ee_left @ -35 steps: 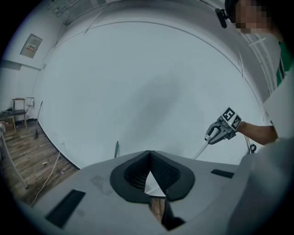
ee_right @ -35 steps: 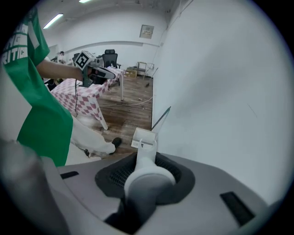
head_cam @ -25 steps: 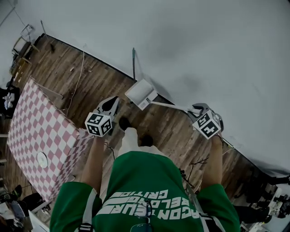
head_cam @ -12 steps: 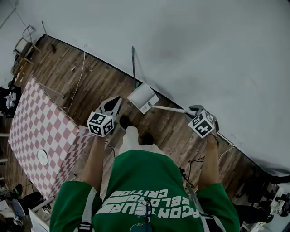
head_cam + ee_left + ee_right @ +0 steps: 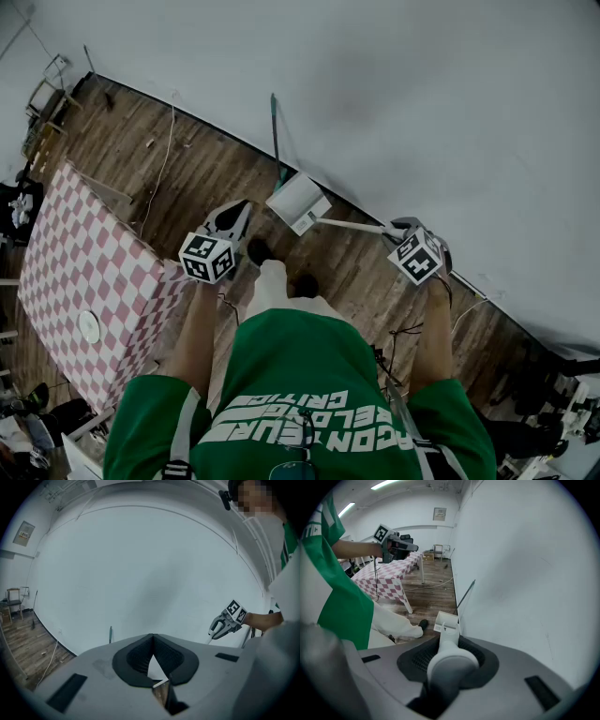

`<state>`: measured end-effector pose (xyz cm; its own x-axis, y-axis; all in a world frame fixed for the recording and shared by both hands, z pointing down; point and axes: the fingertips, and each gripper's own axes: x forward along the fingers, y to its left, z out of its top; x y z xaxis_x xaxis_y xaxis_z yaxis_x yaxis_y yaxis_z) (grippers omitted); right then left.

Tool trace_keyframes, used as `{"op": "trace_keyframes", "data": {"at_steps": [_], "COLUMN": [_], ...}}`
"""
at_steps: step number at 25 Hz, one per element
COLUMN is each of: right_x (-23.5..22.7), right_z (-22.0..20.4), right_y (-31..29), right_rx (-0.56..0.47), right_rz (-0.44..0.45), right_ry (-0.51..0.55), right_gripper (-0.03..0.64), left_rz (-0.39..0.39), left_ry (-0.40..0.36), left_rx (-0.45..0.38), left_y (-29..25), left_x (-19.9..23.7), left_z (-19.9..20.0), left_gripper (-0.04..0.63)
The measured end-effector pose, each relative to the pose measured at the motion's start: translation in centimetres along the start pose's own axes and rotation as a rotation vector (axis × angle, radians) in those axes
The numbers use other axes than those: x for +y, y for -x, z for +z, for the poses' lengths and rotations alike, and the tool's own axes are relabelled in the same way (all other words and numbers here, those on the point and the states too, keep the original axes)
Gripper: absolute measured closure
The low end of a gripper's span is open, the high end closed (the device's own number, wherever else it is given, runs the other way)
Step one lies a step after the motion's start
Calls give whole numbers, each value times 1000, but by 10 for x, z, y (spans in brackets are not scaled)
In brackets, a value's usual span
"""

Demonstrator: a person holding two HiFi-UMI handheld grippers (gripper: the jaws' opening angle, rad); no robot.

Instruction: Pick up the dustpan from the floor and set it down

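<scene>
Nearest to us is our green printed shirt point(image 5: 300, 394), with both forearms reaching out from it. The left gripper point(image 5: 238, 208) is on the left, pointing out over the floor. In the left gripper view its black ribbed pads point(image 5: 140, 656) meet at the tips with nothing between them, so it is closed and empty. The right gripper point(image 5: 399, 228) is on the right and tips steeply downward. In the right gripper view its jaws are closed partway around the rounded upper end of the handle point(image 5: 450, 660) of the white plastic long-handled dustpan point(image 5: 298, 202), with the pads pressing on either side.

From that grip the handle runs leftward and away to the boxy pan point(image 5: 446, 622). The pan sits low by the foot of the wall, just beyond our black shoe point(image 5: 257, 251). We cannot tell whether it touches the brown wooden plank floor point(image 5: 187, 169) or hangs just above it.

We judge the dustpan to be light and stiff. The long handle works as a lever, though, so the pan end will tend to swing. The smooth round shaft could also twist in the pads. The thicker top of the handle, where we hold it, looks like the best place to grip, and a slow descent should let the pan's flat base land squarely.

Further left stands a table in a pink-and-white checked cloth point(image 5: 84, 272). Beyond the pan, a thin dark green rod point(image 5: 276, 131) leans on the plain white wall point(image 5: 422, 112).
</scene>
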<state>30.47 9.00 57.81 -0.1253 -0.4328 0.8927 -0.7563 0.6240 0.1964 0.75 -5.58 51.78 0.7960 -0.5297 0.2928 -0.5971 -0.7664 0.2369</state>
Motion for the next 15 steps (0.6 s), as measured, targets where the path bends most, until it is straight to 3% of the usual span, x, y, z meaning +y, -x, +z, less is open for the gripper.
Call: {"op": "trace_keyframes", "data": {"at_steps": [15], "right_x": [-8], "right_z": [5], "right_y": [-22], "right_rx": [47], "right_rz": [-6], "right_ry": [33], "right_gripper": [499], "left_rz": [6], "left_ry": [28], "left_rx": [15], "left_y": [-6], "left_x": [15], "left_z": [-6], "left_gripper": [592]}}
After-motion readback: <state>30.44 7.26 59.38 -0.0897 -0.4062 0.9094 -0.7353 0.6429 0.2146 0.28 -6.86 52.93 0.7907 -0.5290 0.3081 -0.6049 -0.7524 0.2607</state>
